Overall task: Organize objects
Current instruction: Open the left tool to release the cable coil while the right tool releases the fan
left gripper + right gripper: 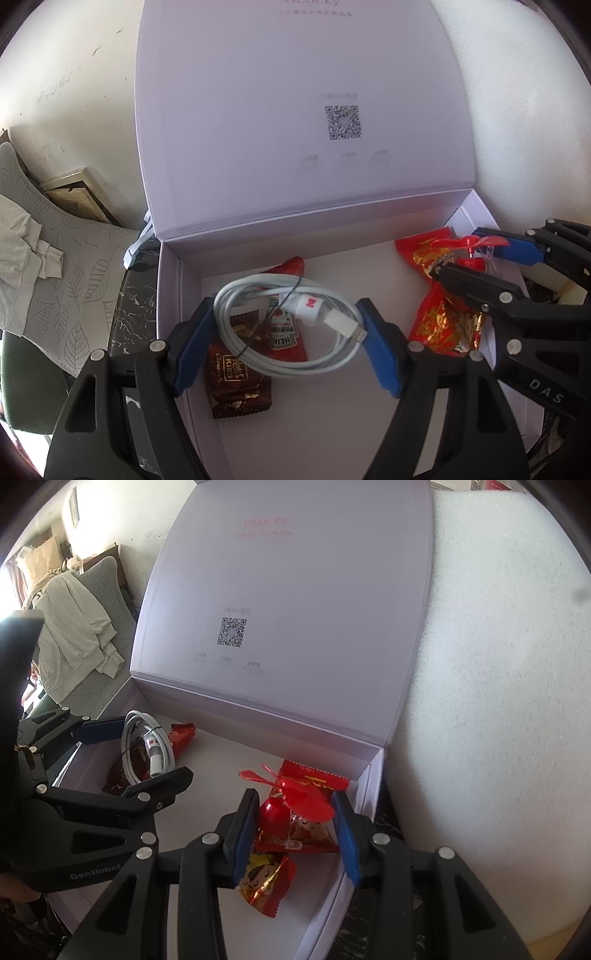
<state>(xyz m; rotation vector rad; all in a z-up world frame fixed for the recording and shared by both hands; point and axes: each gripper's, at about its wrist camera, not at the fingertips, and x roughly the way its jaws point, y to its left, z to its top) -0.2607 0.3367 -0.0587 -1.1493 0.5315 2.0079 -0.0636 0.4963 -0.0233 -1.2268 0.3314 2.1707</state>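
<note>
White card forms the open gift box (173, 295), its lid (295, 110) standing upright at the back with a QR code (342, 122) printed inside; the box sits on a dark marbled counter (138, 295). The left hand-held gripper (288, 343) is spread wide over the box's left end, its blue pads on either side of a coiled white charging cable (258, 354); whether they touch it I cannot tell. The cable lies across a Heinz ketchup sachet (284, 332) and a brown chocolate wrapper (236, 391). At the box's right end, the right hand-held gripper (295, 834) is likewise open, its pads flanking a small red toy fan (295, 794) that rests on red and gold candy packets (269, 882). White foam (498, 701) stands beside the box on the right.
</note>
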